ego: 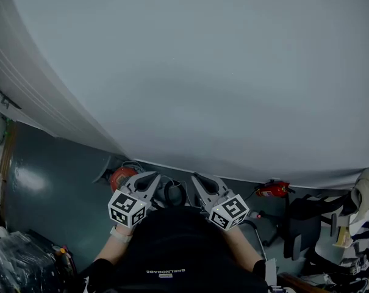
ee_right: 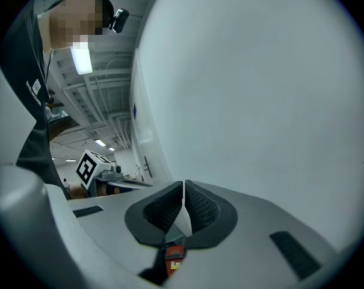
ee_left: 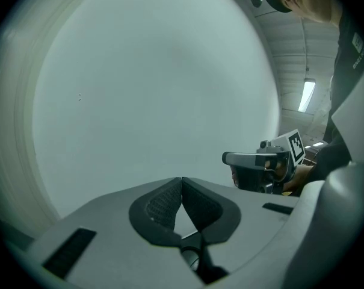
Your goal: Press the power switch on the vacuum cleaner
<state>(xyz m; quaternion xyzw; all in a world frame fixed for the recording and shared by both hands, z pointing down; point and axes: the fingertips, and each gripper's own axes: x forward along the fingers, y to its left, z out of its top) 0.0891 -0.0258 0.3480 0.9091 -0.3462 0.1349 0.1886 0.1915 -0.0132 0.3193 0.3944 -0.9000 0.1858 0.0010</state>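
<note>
Head view: pale wall [ego: 202, 60] across most of the frame, strip of dark floor [ego: 50, 194] below it.
Left gripper [ego: 154, 177]: held in front of the torso, tips toward the wall; jaws pressed together, pads meeting at the tips, nothing pinched.
Right gripper [ego: 197, 179]: just beside the left one, angled the same way; jaws likewise pressed together, nothing pinched.
Vacuum [ego: 122, 177]: red-orange round body, apparently the vacuum, on the floor at the foot of the wall.
Vacuum against grippers: down-left of the left gripper's tips in the head view, nearer that gripper than the right one; on the floor below, touched by neither.
Switch: too small to make out.
Hose [ego: 175, 193]: black loop on the floor, seen between the two grippers.
Extinguisher [ego: 273, 189]: red, lying at the wall's foot, right of the right gripper, well apart from the vacuum.
Chair [ego: 303, 224]: dark, at lower right, beyond the extinguisher.
Left gripper view: bare wall ahead of the shut jaws, right gripper off to the side.
Right gripper view: wall ahead; small red labelled part [ee_right: 174, 256] under the jaws, not identifiable.
</note>
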